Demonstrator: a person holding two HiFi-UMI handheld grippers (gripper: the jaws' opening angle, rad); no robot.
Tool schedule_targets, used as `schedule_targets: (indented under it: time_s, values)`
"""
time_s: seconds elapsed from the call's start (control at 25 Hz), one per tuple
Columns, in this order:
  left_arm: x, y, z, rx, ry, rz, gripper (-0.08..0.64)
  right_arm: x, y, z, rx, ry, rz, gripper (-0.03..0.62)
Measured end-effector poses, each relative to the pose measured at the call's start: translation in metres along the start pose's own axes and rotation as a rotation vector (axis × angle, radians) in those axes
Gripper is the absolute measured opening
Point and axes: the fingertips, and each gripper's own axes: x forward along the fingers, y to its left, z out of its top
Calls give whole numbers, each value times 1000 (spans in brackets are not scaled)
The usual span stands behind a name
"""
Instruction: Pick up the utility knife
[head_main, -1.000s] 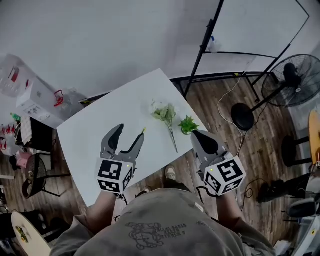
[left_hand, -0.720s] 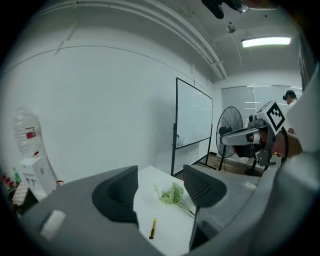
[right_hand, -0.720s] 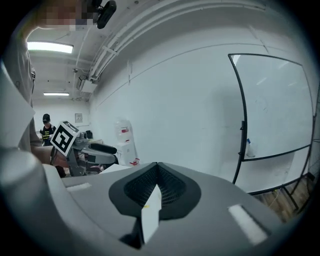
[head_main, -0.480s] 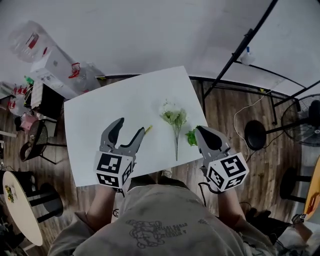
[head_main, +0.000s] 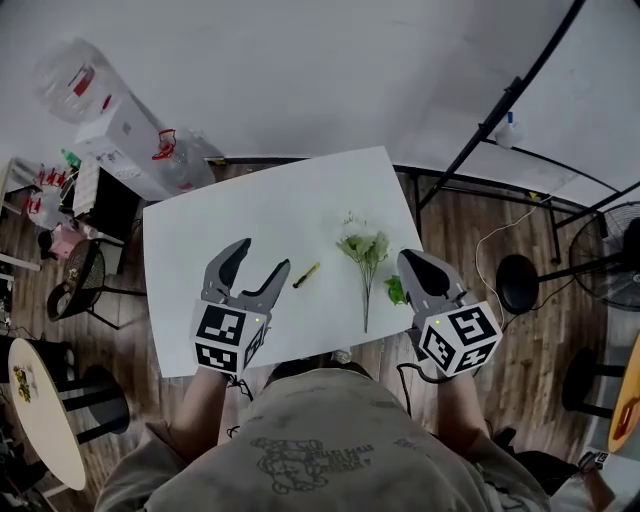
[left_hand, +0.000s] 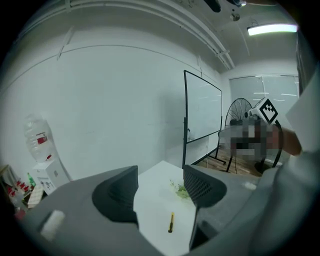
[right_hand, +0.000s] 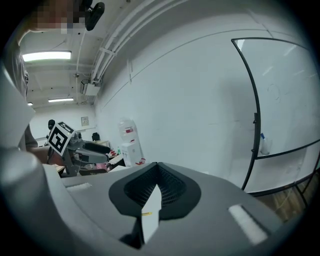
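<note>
A small yellow and black utility knife (head_main: 306, 275) lies on the white table (head_main: 230, 225), near its middle front. The left gripper view also shows the utility knife (left_hand: 171, 222), lying on the table beyond the gap between the jaws. My left gripper (head_main: 258, 268) is open, held above the table's near left part, just left of the knife. My right gripper (head_main: 416, 266) hangs over the table's front right corner with its jaws together and nothing between them.
A bunch of artificial flowers (head_main: 365, 256) with a green sprig (head_main: 396, 291) lies on the table's right part. A whiteboard stand (head_main: 500, 110) and a fan base (head_main: 515, 284) stand to the right. Boxes and a water bottle (head_main: 120, 130) sit to the left.
The head view has swung, so the table now sits squarer and nearer. The knife now shows clear of the left gripper's right jaw. Both grippers hold the same states.
</note>
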Motion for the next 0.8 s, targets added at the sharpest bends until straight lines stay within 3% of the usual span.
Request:
schedule_targets:
  time_s: [0.48, 0.8]
  values:
    - [28, 8, -26, 9, 73, -81, 270, 25, 1, -19, 54, 39, -42, 28]
    - [77, 7, -97, -4, 231, -123, 270, 48, 2, -64, 39, 144, -50, 28]
